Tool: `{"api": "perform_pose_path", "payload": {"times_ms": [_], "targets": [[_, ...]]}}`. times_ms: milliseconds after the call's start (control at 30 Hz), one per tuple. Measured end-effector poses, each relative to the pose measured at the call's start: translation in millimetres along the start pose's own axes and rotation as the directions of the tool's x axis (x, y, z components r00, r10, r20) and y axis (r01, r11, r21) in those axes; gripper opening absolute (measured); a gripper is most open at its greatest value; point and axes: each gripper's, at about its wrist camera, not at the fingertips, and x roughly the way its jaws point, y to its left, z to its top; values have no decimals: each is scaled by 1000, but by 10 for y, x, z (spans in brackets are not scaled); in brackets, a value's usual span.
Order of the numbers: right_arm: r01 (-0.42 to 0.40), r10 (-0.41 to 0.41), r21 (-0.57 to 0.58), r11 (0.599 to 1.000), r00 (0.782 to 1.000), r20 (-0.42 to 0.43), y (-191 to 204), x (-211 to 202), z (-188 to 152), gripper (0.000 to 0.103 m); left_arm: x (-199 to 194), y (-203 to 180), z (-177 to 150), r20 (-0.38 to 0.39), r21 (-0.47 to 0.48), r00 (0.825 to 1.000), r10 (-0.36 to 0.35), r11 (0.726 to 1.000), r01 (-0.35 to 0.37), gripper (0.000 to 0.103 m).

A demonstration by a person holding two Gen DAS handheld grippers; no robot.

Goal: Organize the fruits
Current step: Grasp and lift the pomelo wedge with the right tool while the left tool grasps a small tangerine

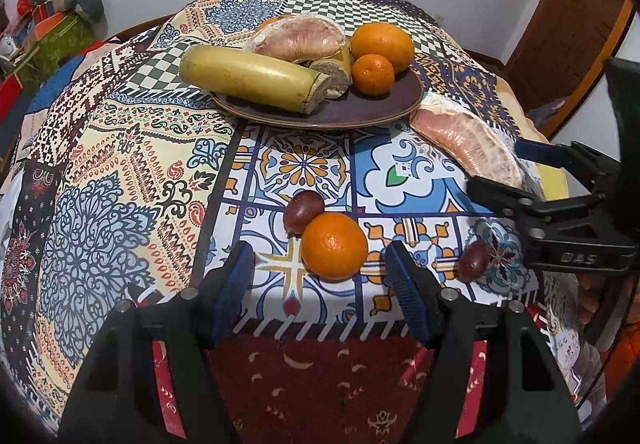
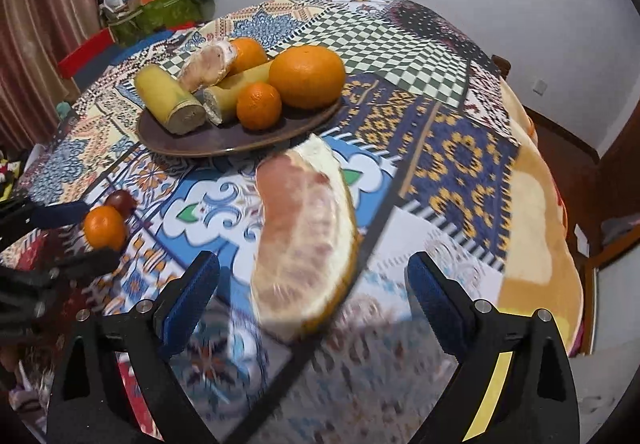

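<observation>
A brown plate (image 1: pixel 360 116) (image 2: pixel 248 142) holds two banana pieces (image 1: pixel 248 78) (image 2: pixel 170 96), a pomelo wedge (image 1: pixel 300 36) (image 2: pixel 210 62), a big orange (image 1: pixel 382 46) (image 2: pixel 308 76) and a small orange (image 1: pixel 373 74) (image 2: pixel 259 105). Loose on the cloth lie a small orange (image 1: pixel 334 246) (image 2: pixel 105 227), two dark plums (image 1: pixel 303 207) (image 1: pixel 474 261) and a second pomelo wedge (image 1: pixel 468 146) (image 2: pixel 306 244). My left gripper (image 1: pixel 320 276) is open, with the loose orange just ahead between its fingers. My right gripper (image 2: pixel 312 284) (image 1: pixel 520 172) is open around the loose pomelo wedge without touching it.
The table wears a patchwork tablecloth (image 1: pixel 120 164) (image 2: pixel 460 148). Boxes and a cushion (image 2: pixel 160 0) pile up at the far left. A wooden chair or door frame (image 1: pixel 568 24) stands at the right. The table edge falls away close to me.
</observation>
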Motion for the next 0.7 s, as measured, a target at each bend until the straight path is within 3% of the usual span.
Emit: {"api": "perform_pose_path", "payload": {"times_ms": [100, 167, 333, 500, 700], "targets": [[-5, 5, 29, 1000, 1000, -13, -9, 135, 35, 95, 24, 10, 18, 11, -10, 1000, 4, 1000, -4, 66], [-6, 6, 47, 999, 1000, -2, -14, 152, 53, 92, 41, 10, 25, 12, -13, 1000, 3, 1000, -3, 60], [-6, 6, 36, 999, 1000, 9, -14, 142, 67, 74, 48, -29, 29, 15, 11, 1000, -6, 1000, 6, 47], [12, -12, -23, 1000, 1000, 22, 59, 120, 52, 49, 36, -36, 17, 15, 10, 1000, -9, 1000, 9, 38], [-16, 16, 6, 1000, 999, 29, 26, 52, -17, 47, -46, -73, -32, 19, 14, 999, -26, 1000, 26, 33]]}}
